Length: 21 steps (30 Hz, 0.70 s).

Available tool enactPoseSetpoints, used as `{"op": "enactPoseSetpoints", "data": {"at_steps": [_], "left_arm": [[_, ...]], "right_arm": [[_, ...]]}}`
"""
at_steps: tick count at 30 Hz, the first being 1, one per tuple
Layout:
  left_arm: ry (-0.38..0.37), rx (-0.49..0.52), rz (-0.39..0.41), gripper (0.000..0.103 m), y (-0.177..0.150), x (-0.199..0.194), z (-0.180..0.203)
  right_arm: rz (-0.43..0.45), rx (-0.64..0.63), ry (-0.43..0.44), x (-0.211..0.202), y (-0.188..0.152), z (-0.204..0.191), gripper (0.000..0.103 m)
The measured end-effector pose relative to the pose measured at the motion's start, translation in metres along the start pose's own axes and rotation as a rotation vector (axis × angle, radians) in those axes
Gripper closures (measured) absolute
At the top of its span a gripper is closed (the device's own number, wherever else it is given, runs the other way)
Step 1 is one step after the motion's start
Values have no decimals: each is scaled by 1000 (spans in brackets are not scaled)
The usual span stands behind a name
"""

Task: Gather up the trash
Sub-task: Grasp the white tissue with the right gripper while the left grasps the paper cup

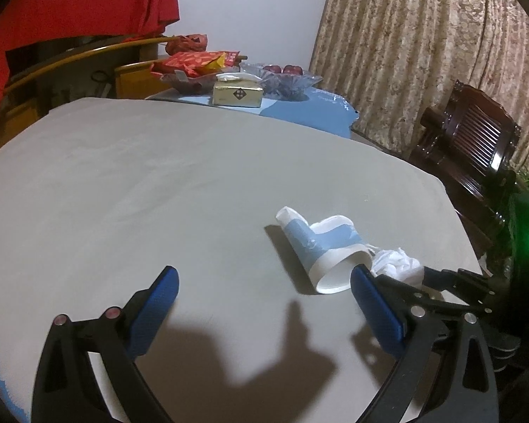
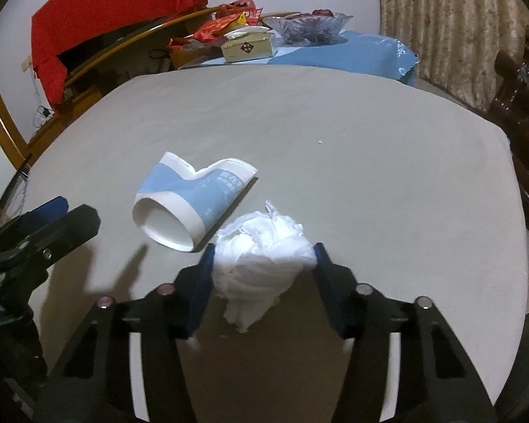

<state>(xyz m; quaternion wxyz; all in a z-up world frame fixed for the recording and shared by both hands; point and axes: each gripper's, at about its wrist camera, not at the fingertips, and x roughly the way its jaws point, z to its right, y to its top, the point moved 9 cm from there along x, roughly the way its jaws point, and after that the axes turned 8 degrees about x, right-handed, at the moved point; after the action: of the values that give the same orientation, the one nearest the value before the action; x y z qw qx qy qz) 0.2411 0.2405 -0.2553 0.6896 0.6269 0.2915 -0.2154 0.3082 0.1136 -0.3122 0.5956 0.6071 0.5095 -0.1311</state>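
Two grippers are shown: the right gripper (image 2: 262,259) is closed on a tissue wad (image 2: 261,246); the left gripper (image 1: 264,282) is held wide open beside a crushed cup (image 1: 317,246).

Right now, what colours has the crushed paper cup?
Light blue with white bands; the paper cup shows best in the right wrist view.

One crushed paper cup (image 2: 194,197) is counted at centre left of the right wrist view, lying on its side on the grey surface (image 2: 370,141). One wad of white tissue (image 2: 261,257) is counted just below and right of it. Two tools are seen: the right tool (image 2: 262,264) at bottom centre, the left tool (image 1: 264,289) low in the left wrist view. One tissue box (image 2: 248,48) and one glass bowl (image 2: 310,23) are counted at the upper middle. One dark wooden chair (image 1: 476,141) is seen at the right.
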Motion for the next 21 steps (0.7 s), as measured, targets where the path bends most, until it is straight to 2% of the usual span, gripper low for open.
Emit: {"op": "enactPoseSetpoints", "data": {"at_steps": [9,21], "left_arm": [[-52,16,-4,7,14,12,26],[-52,19,-99,7,17,62,45]], "right_arm": [[49,64,-39,-19,17,33,59],[57,84,-65,-24,18,54,59]]}}
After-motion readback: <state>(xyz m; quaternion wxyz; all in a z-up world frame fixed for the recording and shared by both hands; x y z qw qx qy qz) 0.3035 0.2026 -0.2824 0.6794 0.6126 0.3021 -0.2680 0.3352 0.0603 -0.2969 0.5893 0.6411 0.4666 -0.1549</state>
